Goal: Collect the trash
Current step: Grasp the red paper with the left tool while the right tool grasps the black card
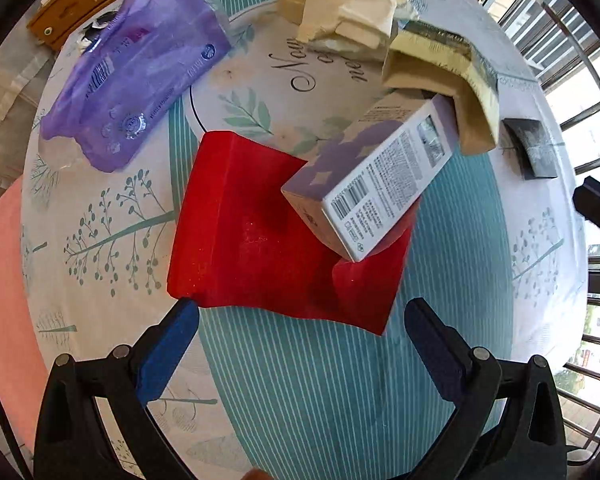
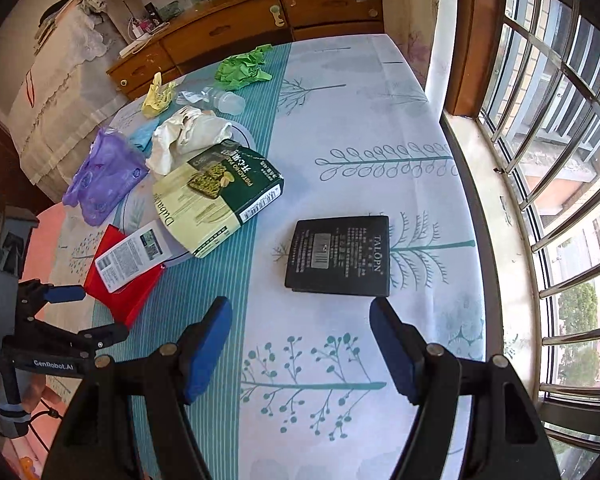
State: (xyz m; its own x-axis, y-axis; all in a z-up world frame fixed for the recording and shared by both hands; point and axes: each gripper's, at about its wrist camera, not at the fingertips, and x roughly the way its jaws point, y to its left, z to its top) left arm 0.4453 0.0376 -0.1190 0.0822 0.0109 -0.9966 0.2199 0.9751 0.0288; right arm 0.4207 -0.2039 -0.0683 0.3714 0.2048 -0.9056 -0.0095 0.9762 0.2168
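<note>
Nothing was collected yet, as far as I could judge: all the trash lay spread over the tabletop [image 2: 380,128], and I saw no bin or bag in either view. I took the red paper sheet [image 1: 260,232] as my landmark. On its far right corner sat a lavender carton [image 1: 376,172] with a barcode. Beyond that carton leaned the cream-and-green pistachio snack box [image 2: 216,196], and behind that a crumpled off-white paper wad [image 2: 188,136]. Left of the red sheet and further back lay a purple plastic pack [image 1: 140,80]. Well to its right, out on its own, a flat black box [image 2: 340,252]. At the far end I made out green crumpled paper [image 2: 244,68], a yellow scrap [image 2: 158,96] and a clear plastic bottle [image 2: 224,100].

My left hand-held gripper [image 1: 300,320] was spread as wide as it goes, pointing down over the near edge of the red sheet, one pad right at the sheet's near-left corner, gripping nothing. My right hand-held gripper [image 2: 300,320] stood wide apart too, empty, its tips just short of the black box. I reckoned those were the first two pickups.
</note>
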